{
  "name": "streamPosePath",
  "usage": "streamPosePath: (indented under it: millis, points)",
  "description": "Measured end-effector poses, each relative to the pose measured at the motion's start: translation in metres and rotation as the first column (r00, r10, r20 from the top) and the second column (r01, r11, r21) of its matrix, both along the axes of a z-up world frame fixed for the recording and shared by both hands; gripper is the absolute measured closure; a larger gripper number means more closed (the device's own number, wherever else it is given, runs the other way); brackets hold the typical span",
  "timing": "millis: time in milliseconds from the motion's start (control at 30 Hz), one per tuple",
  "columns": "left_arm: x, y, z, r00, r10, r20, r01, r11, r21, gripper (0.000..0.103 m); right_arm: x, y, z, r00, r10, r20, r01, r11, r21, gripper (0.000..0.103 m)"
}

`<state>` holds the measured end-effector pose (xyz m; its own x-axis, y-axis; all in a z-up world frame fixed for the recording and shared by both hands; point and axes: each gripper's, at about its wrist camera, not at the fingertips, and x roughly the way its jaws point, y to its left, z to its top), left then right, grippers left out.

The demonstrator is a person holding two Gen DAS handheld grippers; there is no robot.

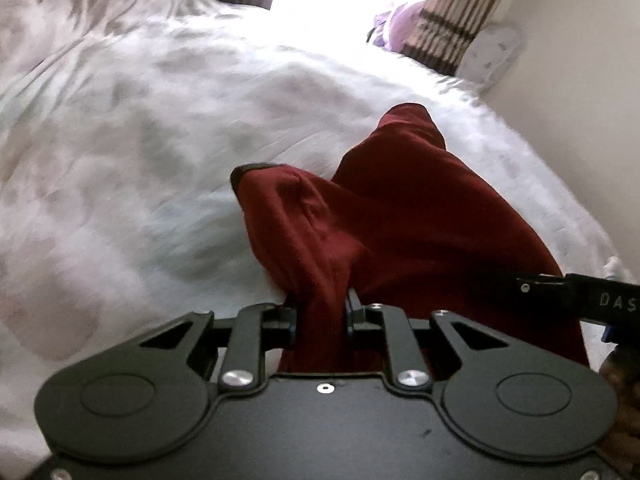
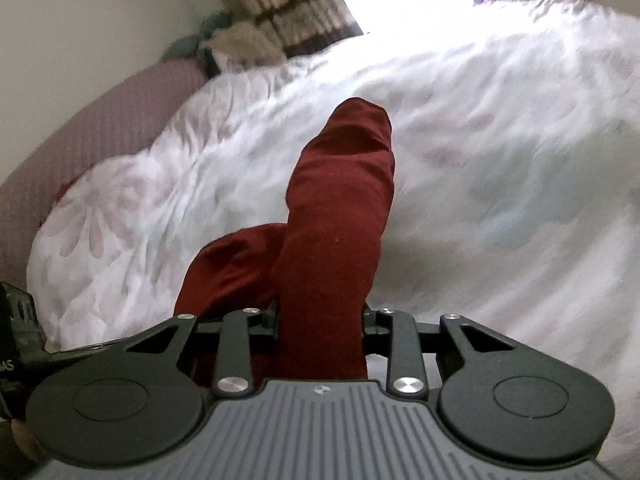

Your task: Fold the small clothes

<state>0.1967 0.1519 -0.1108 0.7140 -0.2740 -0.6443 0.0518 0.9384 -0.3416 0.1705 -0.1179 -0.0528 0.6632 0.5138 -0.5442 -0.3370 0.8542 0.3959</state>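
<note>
Lettering "DAS" marks the right gripper (image 1: 532, 286); it and left gripper (image 1: 320, 312) clamp red garment (image 1: 400, 220).

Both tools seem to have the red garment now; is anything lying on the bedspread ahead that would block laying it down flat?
Nothing visible does. The left tool and right tool are each shut on the red garment, and the floral bedspread ahead of it shows only wrinkles. Pillows and curtains sit at the far edges.
</note>
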Motion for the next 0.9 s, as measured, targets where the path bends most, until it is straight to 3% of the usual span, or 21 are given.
streamPosePath:
  millis: [133, 233, 367, 467, 533, 667, 767, 900]
  points:
    - [0.013, -0.039, 0.023, 0.996, -0.068, 0.063, 0.068, 0.998, -0.001, 0.085, -0.002, -0.042, 0.014, 0.997, -0.065, 0.044, 0.065, 0.998, -0.01, 0.068]
    - [0.03, -0.072, 0.022, 0.991, -0.118, 0.066, 0.119, 0.993, -0.014, 0.085, -0.004, -0.081, 0.011, 0.987, -0.151, 0.046, 0.151, 0.989, 0.006, 0.068]
    - [0.056, -0.117, -0.012, 0.984, -0.175, -0.011, 0.175, 0.984, -0.018, 0.081, 0.01, -0.124, -0.014, 0.974, -0.226, -0.033, 0.225, 0.974, -0.014, 0.067]
    - [0.069, -0.136, -0.053, 0.975, -0.201, -0.092, 0.204, 0.979, 0.026, 0.067, 0.019, -0.147, -0.048, 0.962, -0.243, -0.128, 0.242, 0.97, -0.017, 0.062]
    - [0.069, -0.136, -0.069, 0.976, -0.194, -0.096, 0.199, 0.979, 0.038, 0.048, 0.016, -0.159, -0.063, 0.957, -0.244, -0.154, 0.25, 0.968, 0.019, 0.057]
    - [0.075, -0.108, -0.073, 0.969, -0.214, -0.12, 0.21, 0.976, -0.051, 0.044, 0.002, -0.176, -0.071, 0.946, -0.259, -0.195, 0.283, 0.953, 0.11, 0.057]
    - [0.066, -0.097, -0.057, 0.964, -0.229, -0.135, 0.23, 0.973, -0.007, 0.042, -0.015, -0.172, -0.059, 0.937, -0.309, -0.162, 0.322, 0.945, 0.06, 0.057]
    - [0.036, -0.102, -0.033, 0.969, -0.205, -0.136, 0.218, 0.972, 0.088, 0.042, -0.037, -0.157, -0.034, 0.932, -0.358, -0.058, 0.354, 0.932, -0.074, 0.057]
